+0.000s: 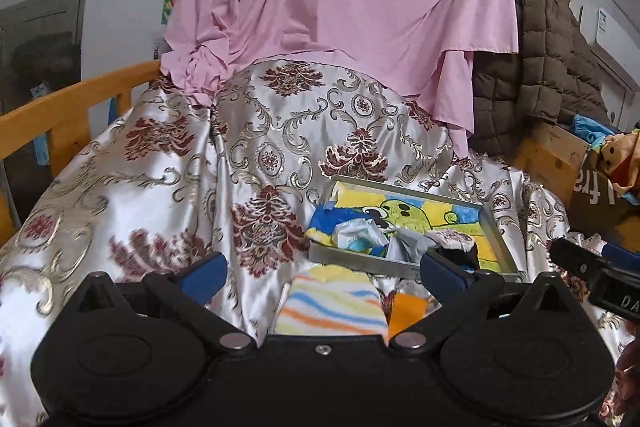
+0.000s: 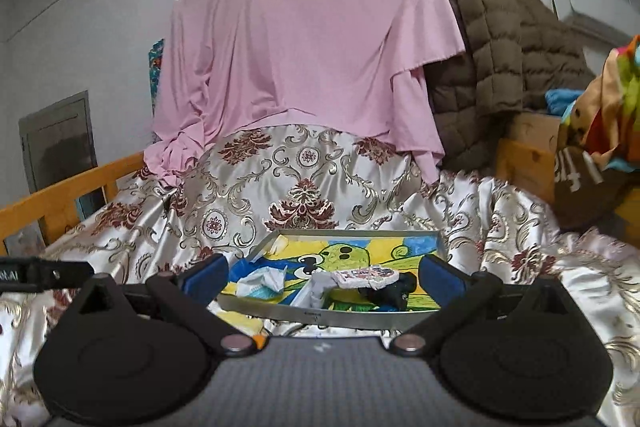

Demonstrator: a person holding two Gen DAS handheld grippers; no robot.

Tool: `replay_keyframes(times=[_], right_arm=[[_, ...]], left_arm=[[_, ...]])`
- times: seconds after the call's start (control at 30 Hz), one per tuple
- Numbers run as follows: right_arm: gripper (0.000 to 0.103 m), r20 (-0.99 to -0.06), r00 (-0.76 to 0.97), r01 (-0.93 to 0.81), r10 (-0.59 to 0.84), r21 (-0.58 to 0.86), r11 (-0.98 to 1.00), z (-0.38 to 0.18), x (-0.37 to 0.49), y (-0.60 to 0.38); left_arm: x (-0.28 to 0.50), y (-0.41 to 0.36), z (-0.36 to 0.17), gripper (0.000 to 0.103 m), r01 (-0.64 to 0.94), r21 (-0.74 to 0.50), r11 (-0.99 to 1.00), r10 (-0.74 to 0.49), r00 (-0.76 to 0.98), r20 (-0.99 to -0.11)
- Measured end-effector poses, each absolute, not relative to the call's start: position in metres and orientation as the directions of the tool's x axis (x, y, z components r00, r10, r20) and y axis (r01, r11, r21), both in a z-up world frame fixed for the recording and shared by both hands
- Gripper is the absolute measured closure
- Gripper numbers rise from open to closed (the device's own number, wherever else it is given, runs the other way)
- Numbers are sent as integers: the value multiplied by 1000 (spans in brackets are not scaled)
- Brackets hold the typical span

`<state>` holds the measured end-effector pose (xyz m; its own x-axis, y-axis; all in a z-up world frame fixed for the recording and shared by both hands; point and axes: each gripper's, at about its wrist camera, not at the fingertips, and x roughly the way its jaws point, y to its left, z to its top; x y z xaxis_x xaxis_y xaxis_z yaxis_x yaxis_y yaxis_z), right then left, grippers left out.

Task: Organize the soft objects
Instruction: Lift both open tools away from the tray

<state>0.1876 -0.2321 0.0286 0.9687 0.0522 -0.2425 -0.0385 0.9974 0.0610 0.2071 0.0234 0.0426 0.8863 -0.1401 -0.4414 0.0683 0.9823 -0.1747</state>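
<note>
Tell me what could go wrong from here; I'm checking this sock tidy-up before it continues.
1. The metal tray sits tilted on the rumpled satin cloth, so a nudge may slide or tip it.
2. The white sock, dark sock and crumpled cloth lie close together, so a grasp might catch two.
3. The striped sock and orange piece lie under the open left gripper, easily overlooked.

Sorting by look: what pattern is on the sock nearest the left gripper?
Orange, blue and yellow stripes on the sock; left wrist view.
</note>
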Motion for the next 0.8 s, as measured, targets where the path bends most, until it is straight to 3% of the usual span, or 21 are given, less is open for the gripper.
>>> replay_keyframes(times=[0.33, 0.8], right_arm=[[0, -149, 988, -30, 31, 7, 1000, 23, 133, -215], [0, -156, 988, -16, 21, 30, 999, 11, 99, -219]], left_arm=[[157, 31, 38, 1, 66, -137, 988, -120, 890, -441], [116, 30, 35, 1, 86, -74, 994, -110, 890, -443]])
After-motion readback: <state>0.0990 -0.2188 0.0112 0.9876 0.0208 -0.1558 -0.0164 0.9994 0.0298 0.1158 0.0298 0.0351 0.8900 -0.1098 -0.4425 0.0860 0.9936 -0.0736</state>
